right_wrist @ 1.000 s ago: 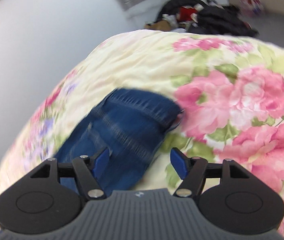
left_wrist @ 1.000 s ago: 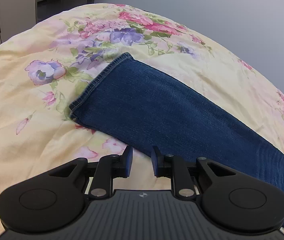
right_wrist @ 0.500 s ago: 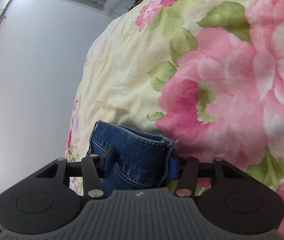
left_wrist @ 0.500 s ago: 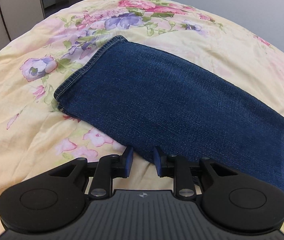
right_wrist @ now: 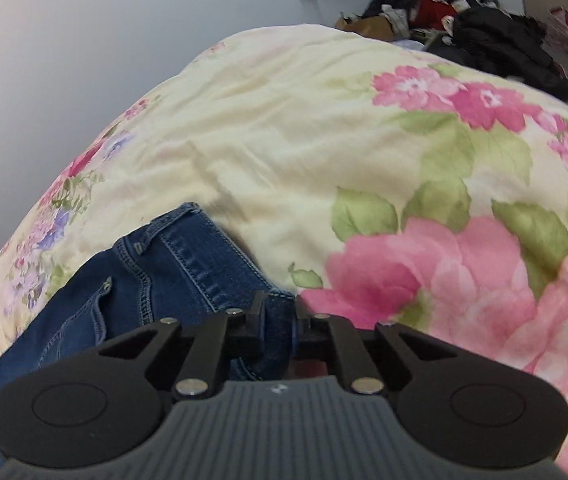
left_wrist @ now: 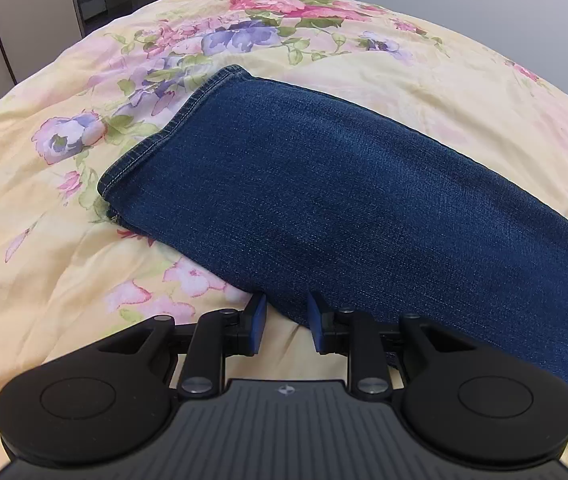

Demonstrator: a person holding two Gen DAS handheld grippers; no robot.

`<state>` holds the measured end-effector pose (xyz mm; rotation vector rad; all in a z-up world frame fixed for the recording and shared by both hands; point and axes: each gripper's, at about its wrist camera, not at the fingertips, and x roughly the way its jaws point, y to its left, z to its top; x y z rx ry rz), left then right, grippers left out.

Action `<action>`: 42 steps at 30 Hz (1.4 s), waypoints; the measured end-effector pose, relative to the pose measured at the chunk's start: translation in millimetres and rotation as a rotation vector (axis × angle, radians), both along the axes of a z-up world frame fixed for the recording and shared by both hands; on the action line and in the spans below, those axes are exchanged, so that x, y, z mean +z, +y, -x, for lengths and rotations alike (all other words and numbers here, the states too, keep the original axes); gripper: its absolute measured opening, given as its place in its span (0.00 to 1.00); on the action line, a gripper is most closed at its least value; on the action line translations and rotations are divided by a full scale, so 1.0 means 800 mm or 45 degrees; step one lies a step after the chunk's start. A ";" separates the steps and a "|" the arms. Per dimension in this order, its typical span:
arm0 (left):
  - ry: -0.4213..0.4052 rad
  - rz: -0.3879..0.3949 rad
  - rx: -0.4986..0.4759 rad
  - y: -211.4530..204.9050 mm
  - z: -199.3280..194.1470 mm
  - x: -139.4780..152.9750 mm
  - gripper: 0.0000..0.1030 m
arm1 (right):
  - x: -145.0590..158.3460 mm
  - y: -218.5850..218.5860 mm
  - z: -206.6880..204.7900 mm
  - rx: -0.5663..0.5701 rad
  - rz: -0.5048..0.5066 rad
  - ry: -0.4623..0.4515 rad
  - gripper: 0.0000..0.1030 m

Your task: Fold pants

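**Both grippers at the near edge of the jeans, one at each end**

The jeans [left_wrist: 344, 208] lie on a floral quilt [left_wrist: 44, 240], with the two legs stacked one on the other. In the left wrist view the stacked legs run from the hem in the upper left of the frame down to the lower right. The left gripper [left_wrist: 284, 322] sits at the bottom centre, its blue pads narrowly apart with the near edge of the denim between them; whether they press the cloth yet, the picture does not show clearly.

In the right wrist view the waistband [right_wrist: 200, 264] is in the lower left of the frame. The right gripper [right_wrist: 278, 320] is closed on a bunch of denim at the waistband corner.

The likely risk is an uneven grasp. If the left pads catch only the upper leg, the lower one probably stays on the quilt and the fold comes apart. The small pinch at the waist may also slip, because denim is heavy. The soft quilt could be caught together with the cloth.

A pile of dark clothes [right_wrist: 484, 28] lies beyond the bed, in the upper right.
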<state>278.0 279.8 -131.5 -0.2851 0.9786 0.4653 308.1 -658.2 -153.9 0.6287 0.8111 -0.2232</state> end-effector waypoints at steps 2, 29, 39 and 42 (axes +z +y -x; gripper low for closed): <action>0.003 -0.002 -0.004 0.000 -0.001 0.000 0.29 | 0.015 0.002 0.001 -0.028 0.034 0.002 0.24; -0.020 0.023 -0.014 0.005 -0.001 -0.007 0.29 | 0.057 0.116 -0.176 -0.012 0.109 0.148 0.00; -0.036 0.022 -0.018 0.005 0.003 -0.007 0.29 | 0.051 0.130 -0.185 0.024 0.264 0.055 0.00; -0.030 0.025 -0.013 0.005 0.002 -0.007 0.29 | 0.040 0.126 -0.185 0.028 0.261 0.064 0.07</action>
